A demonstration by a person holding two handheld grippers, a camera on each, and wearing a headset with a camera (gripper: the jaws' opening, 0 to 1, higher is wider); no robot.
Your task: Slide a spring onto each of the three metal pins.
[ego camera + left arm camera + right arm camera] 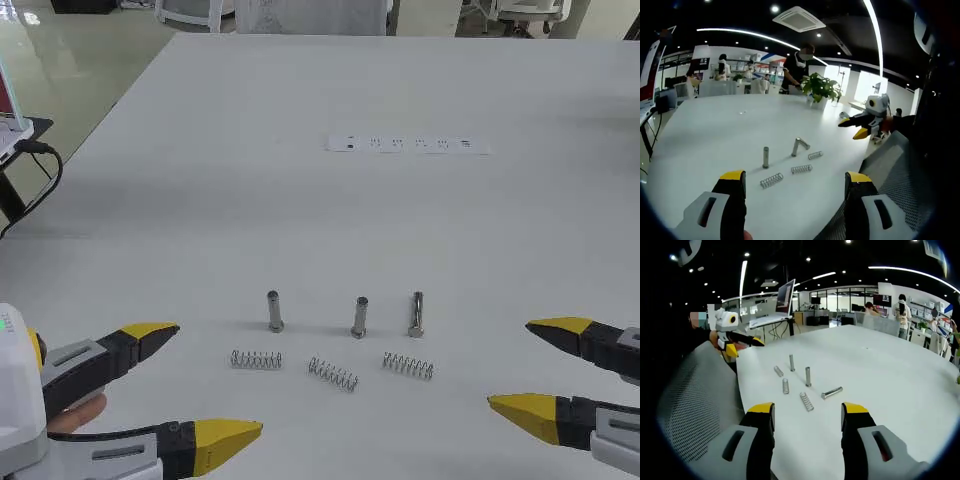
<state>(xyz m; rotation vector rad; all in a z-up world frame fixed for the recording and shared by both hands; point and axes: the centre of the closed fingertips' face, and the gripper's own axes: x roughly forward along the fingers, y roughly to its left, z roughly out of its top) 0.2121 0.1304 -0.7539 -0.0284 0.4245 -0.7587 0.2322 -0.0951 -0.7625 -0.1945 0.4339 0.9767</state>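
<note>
Quick status from my end. The left gripper (210, 380) hangs over the near left edge of the table (300, 150), jaws wide, holding nothing. I'd guess it's parked there so it can come in on the row from the side.

The parts look laid out as pairs, each spring in front of its pin. The left pin (274, 311) stands upright on its wider foot, with the left spring (256, 359) flat just in front of it. That spring is the part nearest the left gripper, a bit ahead and to its right. The middle pin (359, 317) is upright too, and the middle spring (333, 374) lies at a slant near its foot.

The right pin (415, 314) is the odd one. It looks upright from the head view, but in the right gripper view it seems to be lying on its side. If so, I reckon it needs standing up or holding. The right spring (408, 365) lies just in front of it.

The right gripper (511, 364) sits at the near right, also spread wide and empty. The right spring and pin lie to its left, apart from its tips. No spring is on a pin yet.
</note>
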